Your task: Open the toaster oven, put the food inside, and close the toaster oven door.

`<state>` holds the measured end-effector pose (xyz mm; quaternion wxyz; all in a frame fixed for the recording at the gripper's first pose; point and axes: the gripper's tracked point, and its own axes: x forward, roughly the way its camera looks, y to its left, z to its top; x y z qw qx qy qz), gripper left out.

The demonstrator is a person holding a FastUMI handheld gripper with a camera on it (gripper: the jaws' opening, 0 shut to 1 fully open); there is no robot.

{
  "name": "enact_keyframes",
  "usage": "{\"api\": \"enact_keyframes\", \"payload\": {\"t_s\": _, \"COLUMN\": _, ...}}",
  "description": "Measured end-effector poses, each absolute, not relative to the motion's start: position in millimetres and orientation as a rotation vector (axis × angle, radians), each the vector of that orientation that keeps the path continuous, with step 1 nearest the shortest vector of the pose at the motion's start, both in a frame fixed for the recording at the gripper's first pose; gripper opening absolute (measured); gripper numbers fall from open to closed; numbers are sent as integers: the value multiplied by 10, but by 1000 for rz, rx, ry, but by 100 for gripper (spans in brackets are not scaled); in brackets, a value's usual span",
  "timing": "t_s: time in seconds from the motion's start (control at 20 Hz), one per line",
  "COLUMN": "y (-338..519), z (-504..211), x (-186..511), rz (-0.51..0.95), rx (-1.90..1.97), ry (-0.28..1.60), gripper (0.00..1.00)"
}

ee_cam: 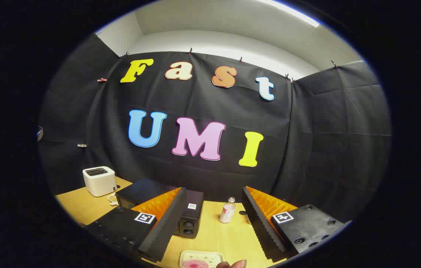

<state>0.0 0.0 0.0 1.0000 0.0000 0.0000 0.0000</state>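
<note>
Hanging wide open above the table (pixel 210 230), the gripper (pixel 212 223) held nothing. Its left finger partly hid the oven (pixel 147 193). In front of the oven sat a plate (pixel 201 257) with pink food (pixel 195 264). A bottle (pixel 228 211) stood right of the oven, a white toaster (pixel 99 180) left of it.

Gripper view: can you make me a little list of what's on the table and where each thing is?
table: wooden top
toaster oven: black box partly behind the left finger, door looks closed
white toaster: beyond the oven, by the black cloth wall
small bottle: upright, beyond the gap between the fingers
plate: near, between the fingers, with pink food on it
hand: fingertips right beside the plate
gripper: fingers wide apart, holding nothing
</note>
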Motion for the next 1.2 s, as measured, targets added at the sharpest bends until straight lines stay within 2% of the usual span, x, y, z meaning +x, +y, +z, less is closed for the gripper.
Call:
{"api": "enact_keyframes", "payload": {"t_s": 0.75, "y": 138, "z": -214, "x": -70, "rz": 51, "rx": 36, "ry": 75, "gripper": 98}}
{"api": "enact_keyframes", "payload": {"t_s": 0.9, "y": 173, "z": -505, "x": -111, "rz": 97, "rx": 53, "ry": 172, "gripper": 98}}
{"api": "enact_keyframes", "payload": {"t_s": 1.2, "y": 230, "z": -1418, "x": -292, "rz": 209, "rx": 114, "ry": 487, "gripper": 98}}
